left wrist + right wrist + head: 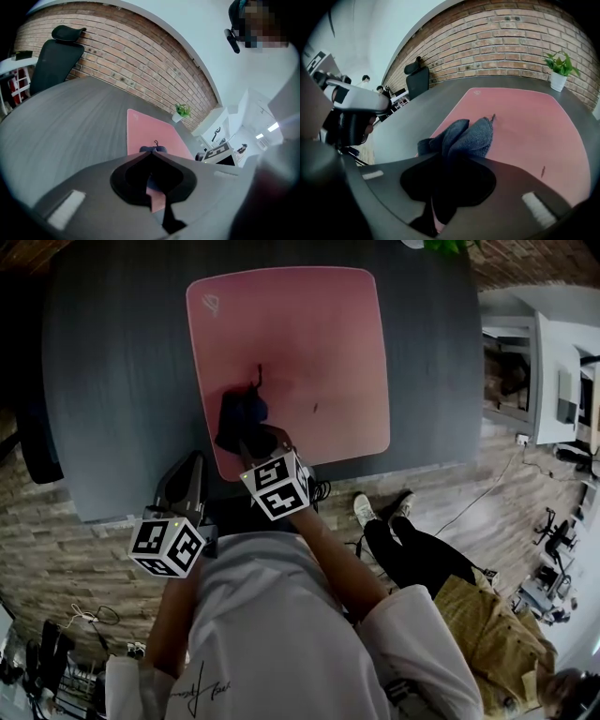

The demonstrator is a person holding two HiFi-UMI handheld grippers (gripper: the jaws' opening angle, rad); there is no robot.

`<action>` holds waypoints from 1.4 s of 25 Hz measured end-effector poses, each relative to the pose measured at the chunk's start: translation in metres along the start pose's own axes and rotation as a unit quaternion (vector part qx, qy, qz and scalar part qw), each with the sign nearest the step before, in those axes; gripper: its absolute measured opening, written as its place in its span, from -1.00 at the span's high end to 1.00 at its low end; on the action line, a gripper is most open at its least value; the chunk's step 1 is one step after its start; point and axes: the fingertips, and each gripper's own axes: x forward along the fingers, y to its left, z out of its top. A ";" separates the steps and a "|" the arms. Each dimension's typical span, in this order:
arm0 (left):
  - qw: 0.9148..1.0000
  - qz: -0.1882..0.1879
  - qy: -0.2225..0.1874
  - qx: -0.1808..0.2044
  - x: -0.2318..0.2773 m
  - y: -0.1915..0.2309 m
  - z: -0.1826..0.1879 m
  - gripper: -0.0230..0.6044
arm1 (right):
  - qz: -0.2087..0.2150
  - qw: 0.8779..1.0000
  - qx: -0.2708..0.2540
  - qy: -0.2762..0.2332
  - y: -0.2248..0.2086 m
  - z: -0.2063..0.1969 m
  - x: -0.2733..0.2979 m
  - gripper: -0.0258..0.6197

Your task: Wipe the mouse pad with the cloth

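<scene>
The pink mouse pad lies on the dark grey table. A dark blue cloth is bunched on the pad's near left part, a thin loop sticking out of its far side. My right gripper is shut on the cloth and holds it down on the pad. A small dark mark sits on the pad to the right of the cloth. My left gripper hangs at the table's near edge, left of the pad. Its jaws are shut with nothing between them, and the cloth lies just beyond.
A potted plant stands at the table's far edge by the brick wall. A black office chair is at the far left. A person's legs and shoes are on the floor to the right, near white furniture.
</scene>
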 end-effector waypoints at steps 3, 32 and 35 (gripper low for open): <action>1.000 0.005 0.003 -0.001 -0.005 0.002 -0.003 0.89 | 0.005 1.000 0.003 0.002 0.004 0.000 0.002 0.70; 1.000 -0.001 0.012 -0.001 0.006 -0.017 0.000 0.89 | 0.050 0.998 0.043 -0.001 -0.025 0.012 0.001 0.69; 1.000 -0.004 0.015 0.005 0.009 -0.021 0.002 0.89 | 0.044 0.998 0.045 -0.005 -0.036 0.014 0.000 0.69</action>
